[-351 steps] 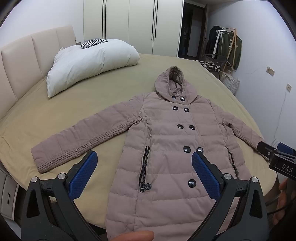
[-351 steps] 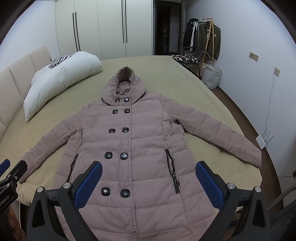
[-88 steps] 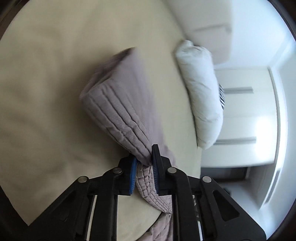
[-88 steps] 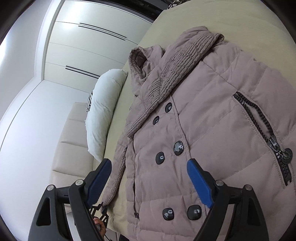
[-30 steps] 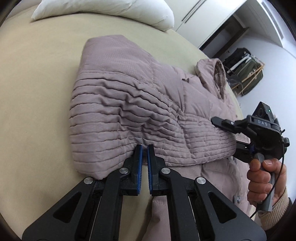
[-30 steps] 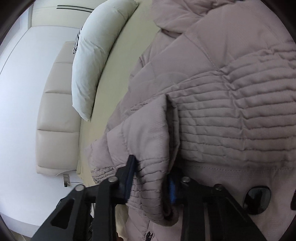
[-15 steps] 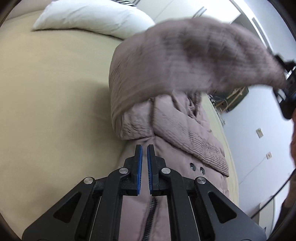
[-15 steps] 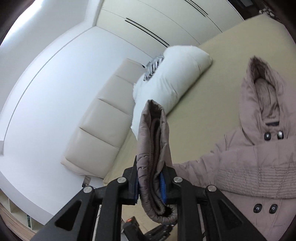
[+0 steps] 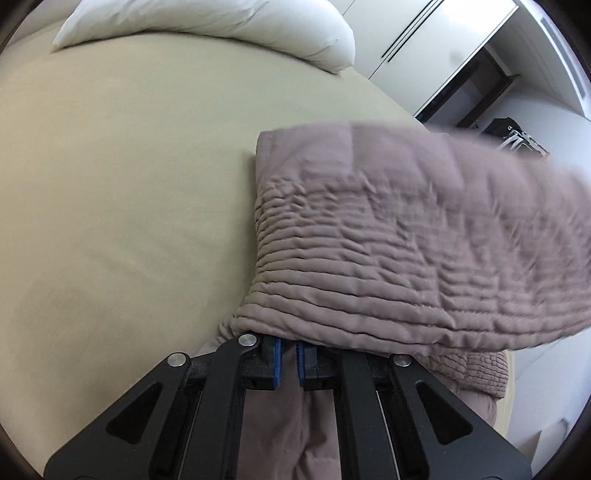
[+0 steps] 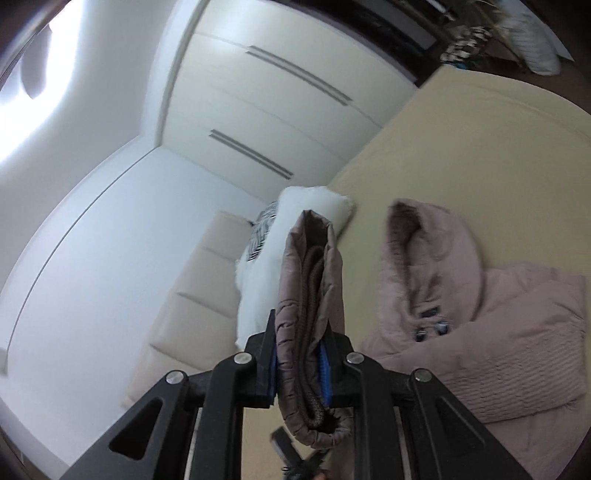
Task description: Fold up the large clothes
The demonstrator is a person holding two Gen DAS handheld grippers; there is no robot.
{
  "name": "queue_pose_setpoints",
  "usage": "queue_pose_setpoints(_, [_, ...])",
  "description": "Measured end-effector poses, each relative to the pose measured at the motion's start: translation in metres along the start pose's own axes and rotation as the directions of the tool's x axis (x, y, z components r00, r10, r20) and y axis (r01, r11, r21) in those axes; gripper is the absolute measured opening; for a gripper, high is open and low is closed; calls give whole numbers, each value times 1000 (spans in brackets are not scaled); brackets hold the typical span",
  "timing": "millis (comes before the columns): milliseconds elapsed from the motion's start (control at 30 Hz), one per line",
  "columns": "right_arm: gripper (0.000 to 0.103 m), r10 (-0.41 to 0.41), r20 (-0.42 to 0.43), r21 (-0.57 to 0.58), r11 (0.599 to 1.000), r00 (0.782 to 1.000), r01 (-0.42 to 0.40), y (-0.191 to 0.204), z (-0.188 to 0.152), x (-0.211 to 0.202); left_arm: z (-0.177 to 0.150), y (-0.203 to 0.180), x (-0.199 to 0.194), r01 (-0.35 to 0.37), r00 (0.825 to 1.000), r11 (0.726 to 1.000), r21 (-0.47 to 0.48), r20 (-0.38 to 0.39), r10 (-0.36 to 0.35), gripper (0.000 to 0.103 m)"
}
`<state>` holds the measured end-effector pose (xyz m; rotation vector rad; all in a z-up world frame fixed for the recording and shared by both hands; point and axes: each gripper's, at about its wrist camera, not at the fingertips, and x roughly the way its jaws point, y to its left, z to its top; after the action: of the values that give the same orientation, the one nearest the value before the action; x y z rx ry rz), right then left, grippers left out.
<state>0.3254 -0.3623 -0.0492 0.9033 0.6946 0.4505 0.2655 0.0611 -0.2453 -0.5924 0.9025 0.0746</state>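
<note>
A mauve quilted hooded coat (image 10: 517, 332) lies on a beige bed (image 9: 110, 184). Its hood (image 10: 417, 251) points toward the wardrobe, and one sleeve lies folded across the chest. My right gripper (image 10: 299, 365) is shut on the cuff of the other sleeve (image 10: 310, 295) and holds it up in the air. In the left wrist view that lifted sleeve (image 9: 406, 258) hangs blurred over my left gripper (image 9: 288, 360). The left gripper's blue pads are nearly together with nothing between them, above the coat body (image 9: 291, 435).
A white pillow (image 9: 221, 26) lies at the head of the bed, next to a padded cream headboard (image 10: 192, 306). White wardrobe doors (image 10: 277, 96) stand behind. A dark doorway and a clothes rack (image 9: 517, 136) are at the far side.
The right gripper took the sleeve cuff from the left one and lifted it off the coat. The left gripper let go and stays shut; the sleeve now hangs lower over it.
</note>
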Motion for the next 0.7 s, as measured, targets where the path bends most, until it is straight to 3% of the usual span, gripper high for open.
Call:
queue_pose_setpoints(100, [20,-132,-3,147,980,991,131,-99,-11,3,-6,2,3,-5,1000,1000,24,2,5,4])
queue_pose_setpoints(200, [19,-257,-53,273,926,965,261,-182,-36,10,-9,5,-4,12,1000,999,34,-26,-11,4])
queue_pose_setpoints(233, [19,-271,-58,295,915,961,276,-202,-44,11,-8,4,-2,16,999,999,44,-37,-14,4])
queue_pose_setpoints(300, [20,-220,-31,329,919,975,218,-220,-53,10,-13,1,-19,21,999,995,102,-45,-16,4])
queue_pose_setpoints(367, [20,-225,-28,294,929,974,223,-216,-52,10,-14,-3,-40,14,1000,986,167,-11,-13,4])
queue_pose_setpoints(467, [28,-314,-50,203,926,948,317,-194,-46,11,5,-19,-61,8,999,977,214,46,-18,4])
queue_pose_setpoints(600, [51,-468,30,97,881,883,463,-152,-34,-5,44,-69,-33,-20,998,941,339,61,-1,4])
queue_pose_setpoints(700, [52,-516,91,-95,847,852,523,-105,-36,-5,60,-102,-5,-88,996,889,450,41,78,4])
